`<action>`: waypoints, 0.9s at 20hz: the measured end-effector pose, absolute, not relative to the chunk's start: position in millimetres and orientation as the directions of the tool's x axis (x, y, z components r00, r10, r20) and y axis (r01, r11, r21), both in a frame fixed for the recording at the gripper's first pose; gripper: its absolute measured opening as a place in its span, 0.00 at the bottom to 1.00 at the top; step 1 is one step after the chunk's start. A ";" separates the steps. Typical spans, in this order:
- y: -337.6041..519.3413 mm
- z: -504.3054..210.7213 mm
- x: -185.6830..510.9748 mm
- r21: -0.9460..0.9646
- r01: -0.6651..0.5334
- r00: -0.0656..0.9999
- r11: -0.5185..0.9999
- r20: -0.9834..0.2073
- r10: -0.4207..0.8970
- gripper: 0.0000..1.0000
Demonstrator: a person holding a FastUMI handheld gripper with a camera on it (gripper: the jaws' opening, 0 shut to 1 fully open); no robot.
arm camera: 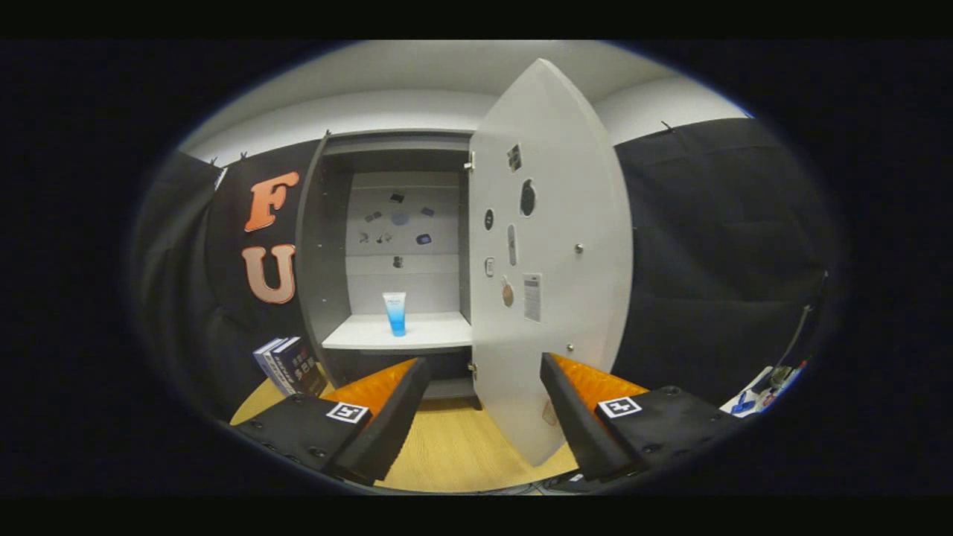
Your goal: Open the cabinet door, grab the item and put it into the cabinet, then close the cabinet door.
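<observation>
On the cabinet shelf (402, 339): one blue tube (395, 313), upright, already placed. One cabinet (327, 246), its single door (547, 253) swung wide open toward the gripper (484, 402). Jaws spread apart, empty, well back from the shelf, door edge between them. Beside the cabinet, two books (287, 365) on the table (447, 447). Judged remaining: closing the door.

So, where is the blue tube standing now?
In the gripper view, the blue tube stands upright on the white shelf inside the open cabinet, left of the open door, well beyond the open, empty tool.
</observation>
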State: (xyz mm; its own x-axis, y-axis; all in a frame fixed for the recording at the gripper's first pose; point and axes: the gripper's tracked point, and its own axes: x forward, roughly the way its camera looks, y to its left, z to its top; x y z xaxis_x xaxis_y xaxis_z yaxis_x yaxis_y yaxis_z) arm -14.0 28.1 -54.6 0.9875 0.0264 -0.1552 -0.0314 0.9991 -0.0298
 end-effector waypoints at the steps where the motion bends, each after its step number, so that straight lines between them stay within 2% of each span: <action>1: 16.3 -54.3 -18.0 -0.022 -0.021 0.988 1.000 -0.156 0.017 0.96; 4: -15.2 -54.2 -25.3 -0.010 -0.004 0.986 1.000 -0.165 0.003 0.94; 5: -26.5 -56.6 -24.7 -0.011 0.005 0.984 1.000 -0.178 -0.006 0.97; 10: -78.7 -52.4 -18.2 0.003 0.015 0.983 1.000 -0.183 -0.014 0.98; 13: -78.7 -53.3 -15.9 0.064 -0.080 0.979 0.995 -0.184 0.090 1.00; 18: -79.8 -56.1 -11.9 0.048 -0.202 0.962 0.978 -0.176 0.207 1.00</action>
